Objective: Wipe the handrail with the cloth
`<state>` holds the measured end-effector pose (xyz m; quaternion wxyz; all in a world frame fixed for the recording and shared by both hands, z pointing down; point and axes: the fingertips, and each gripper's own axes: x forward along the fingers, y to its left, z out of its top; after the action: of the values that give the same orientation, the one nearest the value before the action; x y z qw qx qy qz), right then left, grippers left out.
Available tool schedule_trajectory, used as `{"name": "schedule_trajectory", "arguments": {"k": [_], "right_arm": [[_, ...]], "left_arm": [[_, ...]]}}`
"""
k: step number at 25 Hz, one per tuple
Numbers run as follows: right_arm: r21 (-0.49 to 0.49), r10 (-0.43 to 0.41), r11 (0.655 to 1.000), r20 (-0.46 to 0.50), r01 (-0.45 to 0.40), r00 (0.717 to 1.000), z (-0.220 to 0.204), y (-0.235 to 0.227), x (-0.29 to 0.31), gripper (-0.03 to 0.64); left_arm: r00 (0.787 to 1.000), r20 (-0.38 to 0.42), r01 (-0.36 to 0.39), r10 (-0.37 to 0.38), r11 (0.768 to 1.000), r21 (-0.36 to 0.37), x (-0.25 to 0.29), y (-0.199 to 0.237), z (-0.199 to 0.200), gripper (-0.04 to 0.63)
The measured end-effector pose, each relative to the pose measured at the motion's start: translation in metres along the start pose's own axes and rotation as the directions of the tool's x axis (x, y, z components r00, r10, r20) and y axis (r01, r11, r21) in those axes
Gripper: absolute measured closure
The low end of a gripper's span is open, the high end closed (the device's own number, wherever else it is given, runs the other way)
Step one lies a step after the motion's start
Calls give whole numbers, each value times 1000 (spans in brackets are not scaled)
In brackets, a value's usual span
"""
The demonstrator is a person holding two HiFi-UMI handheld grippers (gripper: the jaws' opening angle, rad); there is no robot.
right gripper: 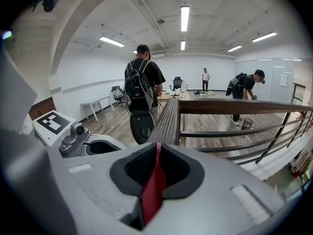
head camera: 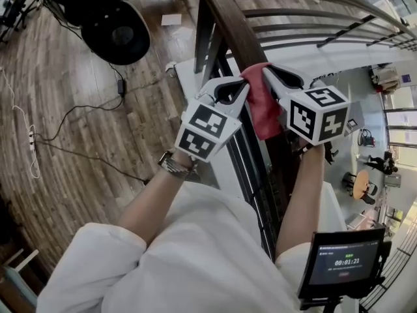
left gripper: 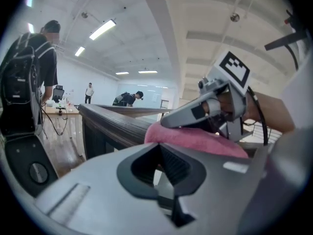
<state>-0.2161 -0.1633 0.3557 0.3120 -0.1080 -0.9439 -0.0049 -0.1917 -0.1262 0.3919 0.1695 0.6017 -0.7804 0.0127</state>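
Note:
A dark wooden handrail (head camera: 228, 25) runs away from me, with a red cloth (head camera: 262, 106) draped over it. My right gripper (head camera: 266, 72) is shut on the cloth's upper edge; in the right gripper view a red fold (right gripper: 154, 185) is pinched between its jaws and the handrail (right gripper: 168, 117) stretches ahead. My left gripper (head camera: 246, 83) sits just left of the cloth, beside the rail, shut with nothing in it. In the left gripper view its jaws (left gripper: 157, 144) are closed and the pink-red cloth (left gripper: 195, 138) lies just beyond them on the handrail (left gripper: 112, 121), under the right gripper (left gripper: 215, 106).
A black round stand base (head camera: 117, 32) and cables (head camera: 78, 116) lie on the wooden floor to the left. A small screen (head camera: 344, 263) is mounted at lower right. Beyond the rail is a drop to a lower floor (head camera: 371, 168). A person with a backpack (right gripper: 142, 89) stands by the far rail.

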Motion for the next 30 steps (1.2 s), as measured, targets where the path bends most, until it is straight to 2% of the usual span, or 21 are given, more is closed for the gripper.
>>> {"name": "schedule_trajectory", "arguments": {"k": [6,13,18,21,26,30], "right_arm": [[-25,-5,1000,-5,5,1000,-1,9,-17,584],[-17,5,1000,3,-5,1000,-8,10,-14,584],[-21,6,1000,-1,-6,1000,-13,6,-17,584],[-18,6,1000,1,-6,1000,-16,6,-19,584],[-12,4,1000,-3,-4,1000,-17,5,-18,584],[-4,11,1000,-2,-11,1000,-20,2,-21,584]], "left_arm": [[998,1,-59,59,998,-1,-12,-16,7,596],[999,-22,-31,30,999,-28,-10,-14,-7,592],[998,-63,-16,15,1000,-4,-4,-22,-16,591],[998,-53,-23,23,1000,3,-6,-26,-17,589],[999,-27,-46,45,998,-45,-9,-20,-16,589],[999,-31,-35,33,998,-44,-5,-25,-14,589]]}}
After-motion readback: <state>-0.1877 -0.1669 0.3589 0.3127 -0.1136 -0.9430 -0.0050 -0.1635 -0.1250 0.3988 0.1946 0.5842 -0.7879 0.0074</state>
